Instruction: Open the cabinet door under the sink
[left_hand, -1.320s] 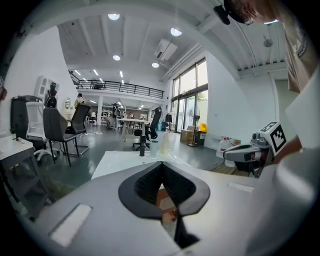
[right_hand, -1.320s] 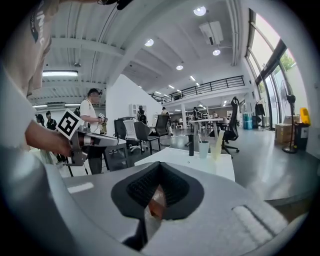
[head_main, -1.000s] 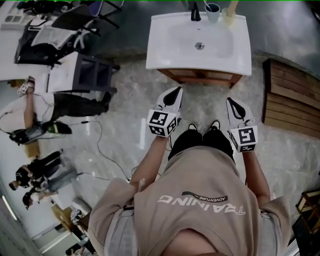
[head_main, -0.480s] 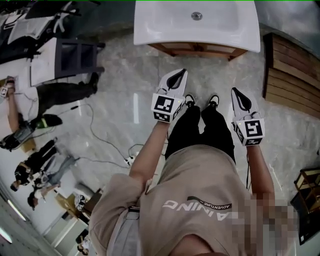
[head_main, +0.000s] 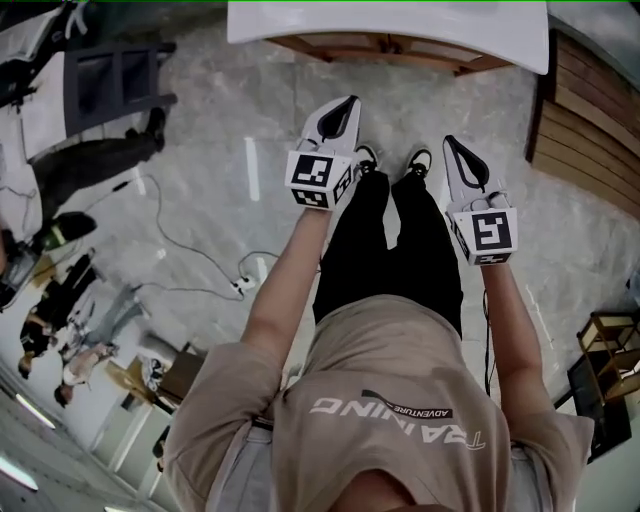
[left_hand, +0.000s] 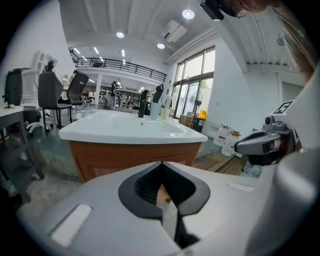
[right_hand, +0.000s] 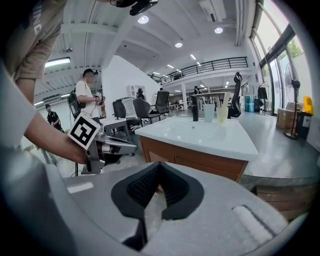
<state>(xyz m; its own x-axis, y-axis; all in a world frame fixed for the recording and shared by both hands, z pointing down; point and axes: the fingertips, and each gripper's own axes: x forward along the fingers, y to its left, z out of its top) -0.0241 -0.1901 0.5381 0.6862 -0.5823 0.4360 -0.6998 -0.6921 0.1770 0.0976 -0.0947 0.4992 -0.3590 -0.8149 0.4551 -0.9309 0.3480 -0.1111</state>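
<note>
The white sink (head_main: 390, 22) lies along the top edge of the head view, with the brown wooden cabinet (head_main: 385, 45) under it. The cabinet front (left_hand: 120, 159) faces me in the left gripper view and looks closed. My left gripper (head_main: 349, 101) and right gripper (head_main: 449, 141) hang side by side over the marble floor, short of the cabinet and touching nothing. Both are shut and empty. In the right gripper view the sink (right_hand: 200, 131) and cabinet (right_hand: 197, 161) stand ahead of the right gripper (right_hand: 159, 164), with the left gripper (right_hand: 107, 147) at the left.
A slatted wooden platform (head_main: 590, 120) lies right of the cabinet. Cables (head_main: 195, 255) and a power strip (head_main: 243, 287) cross the floor at the left, near a dark chair (head_main: 110, 85) and people (head_main: 60, 320). A faucet (left_hand: 143, 107) and cups stand on the sink.
The sink has slid up to the top edge of the head view. Both grippers have sunk lower in front of the cabinet, still shut, and more of the person's legs shows.
</note>
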